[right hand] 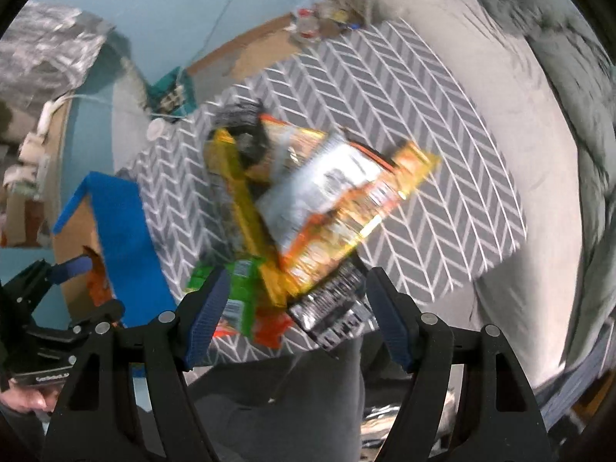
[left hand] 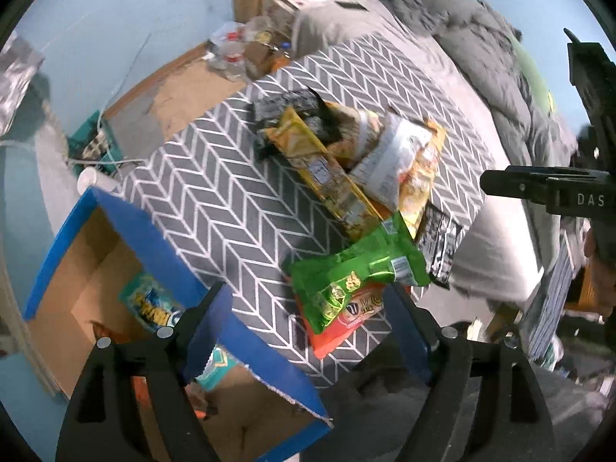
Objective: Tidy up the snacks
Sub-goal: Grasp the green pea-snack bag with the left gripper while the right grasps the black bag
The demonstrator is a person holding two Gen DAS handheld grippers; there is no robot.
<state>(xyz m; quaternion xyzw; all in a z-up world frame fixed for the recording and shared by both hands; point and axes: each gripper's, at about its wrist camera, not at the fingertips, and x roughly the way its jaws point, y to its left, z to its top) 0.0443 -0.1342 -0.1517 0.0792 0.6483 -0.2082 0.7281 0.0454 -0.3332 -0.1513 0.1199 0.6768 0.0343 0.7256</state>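
Observation:
A pile of snack packs lies on a grey herringbone cloth. It holds a green bag, an orange pack under it, a long yellow pack, a white and orange bag and black packs. A blue cardboard box stands at the left with a few snacks inside. My left gripper is open and empty, its left finger over the box edge. My right gripper is open and empty just above the near end of the pile; the green bag sits by its left finger.
A bed with grey bedding runs along the right. Bottles and clutter lie on the floor at the far end. A teal basket and a white cup stand beyond the box.

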